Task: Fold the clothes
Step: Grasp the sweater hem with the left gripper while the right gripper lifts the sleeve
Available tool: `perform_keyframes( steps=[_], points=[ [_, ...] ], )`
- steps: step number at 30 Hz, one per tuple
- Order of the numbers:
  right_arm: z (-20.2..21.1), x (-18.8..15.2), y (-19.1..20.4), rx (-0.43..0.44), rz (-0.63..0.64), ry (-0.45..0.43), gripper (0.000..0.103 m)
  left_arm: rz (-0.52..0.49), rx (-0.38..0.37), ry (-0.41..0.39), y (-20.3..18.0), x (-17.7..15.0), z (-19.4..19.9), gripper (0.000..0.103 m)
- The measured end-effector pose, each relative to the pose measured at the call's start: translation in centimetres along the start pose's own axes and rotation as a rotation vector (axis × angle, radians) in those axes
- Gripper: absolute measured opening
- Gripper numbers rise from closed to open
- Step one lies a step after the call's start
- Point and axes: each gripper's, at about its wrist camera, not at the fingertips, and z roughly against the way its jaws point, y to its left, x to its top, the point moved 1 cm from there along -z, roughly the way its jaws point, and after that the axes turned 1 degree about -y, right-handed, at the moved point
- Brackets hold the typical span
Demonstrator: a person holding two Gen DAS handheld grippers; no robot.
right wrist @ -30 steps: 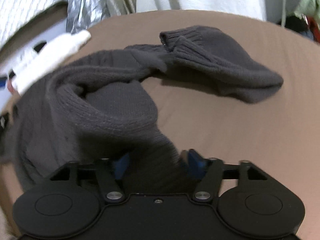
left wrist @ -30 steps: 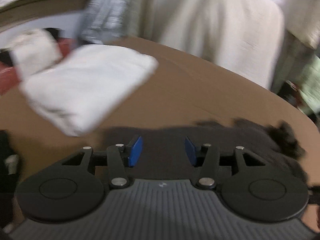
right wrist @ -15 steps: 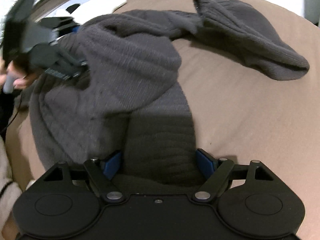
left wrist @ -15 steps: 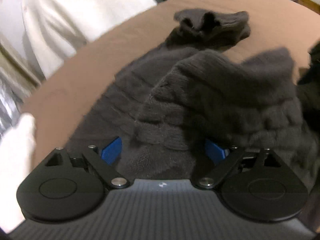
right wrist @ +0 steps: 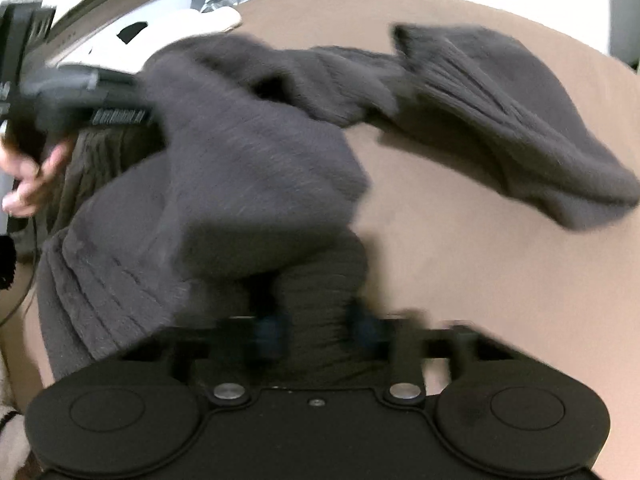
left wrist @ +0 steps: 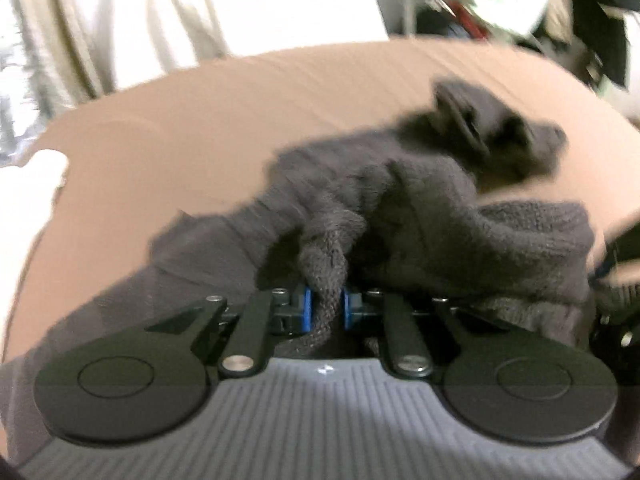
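A dark grey knitted sweater [right wrist: 248, 168] lay rumpled ahead of both tongs, one bunched fold pinched in each, its sleeve [right wrist: 512, 120] trailing farther off.

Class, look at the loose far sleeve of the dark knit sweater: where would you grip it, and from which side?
Probably at the ribbed cuff of the sweater, coming from the far side. It lies free on the brown surface, a firm edge clear of the bunched body.
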Motion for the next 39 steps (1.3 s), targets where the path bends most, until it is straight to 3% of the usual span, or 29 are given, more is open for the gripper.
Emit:
perform_keyframes(
  steps=[5, 9, 12, 16, 17, 19, 21, 23, 26, 28, 30, 33, 36, 39],
  points=[
    [5.0, -0.7, 3.3, -0.192, 0.044, -0.142, 0.013, 0.056, 0.131, -0.127, 1.8, 1.0, 1.9, 0.012],
    [10.9, -1.1, 4.3, -0.375, 0.056, -0.238, 0.012, 0.089, 0.175, -0.236, 2.8, 2.2, 4.3, 0.012],
    [13.4, -1.5, 5.2, -0.535, 0.120, -0.162, 0.012, 0.052, 0.146, -0.316, 2.1, 3.1, 6.4, 0.013],
    [15.8, -3.0, 4.6, -0.648, 0.029, -0.080, 0.012, 0.076, 0.073, -0.289, 1.2, 3.2, 6.9, 0.016],
    [15.6, -3.7, 4.3, -0.674, 0.023, -0.027, 0.012, 0.081, 0.050, -0.252, 1.0, 3.1, 6.3, 0.021],
    [15.2, -5.1, 3.6, -0.724, 0.012, 0.082, 0.013, 0.085, 0.020, -0.170, 0.7, 2.8, 4.8, 0.042],
    [13.2, -7.2, 1.6, -0.611, -0.034, 0.265, 0.015, 0.082, 0.000, -0.105, 0.3, 2.1, 3.8, 0.052],
    [12.2, -8.6, 0.4, -0.481, -0.106, 0.288, 0.019, 0.075, 0.005, -0.075, 0.1, 1.2, 3.4, 0.052],
    [13.5, -8.6, 0.0, -0.360, -0.154, 0.189, 0.031, 0.072, 0.004, -0.078, 1.4, 0.9, 4.8, 0.053],
    [15.1, -7.4, -0.9, -0.300, -0.178, 0.099, 0.040, 0.094, 0.011, -0.119, 2.9, 1.3, 6.2, 0.063],
    [17.2, -6.1, -2.5, -0.241, -0.213, -0.029, 0.045, 0.126, 0.038, -0.157, 4.5, 1.9, 6.8, 0.071],
    [19.2, -5.2, -6.2, -0.105, -0.305, -0.212, 0.054, 0.158, 0.052, -0.145, 6.2, 3.0, 5.7, 0.072],
    [17.6, -3.9, -9.7, -0.062, -0.393, -0.242, 0.054, 0.159, 0.059, -0.066, 6.6, 4.3, 3.0, 0.072],
    [14.4, -3.3, -11.5, -0.019, -0.408, -0.175, 0.054, 0.140, 0.053, 0.073, 6.0, 7.4, 0.0, 0.072]
  ],
)
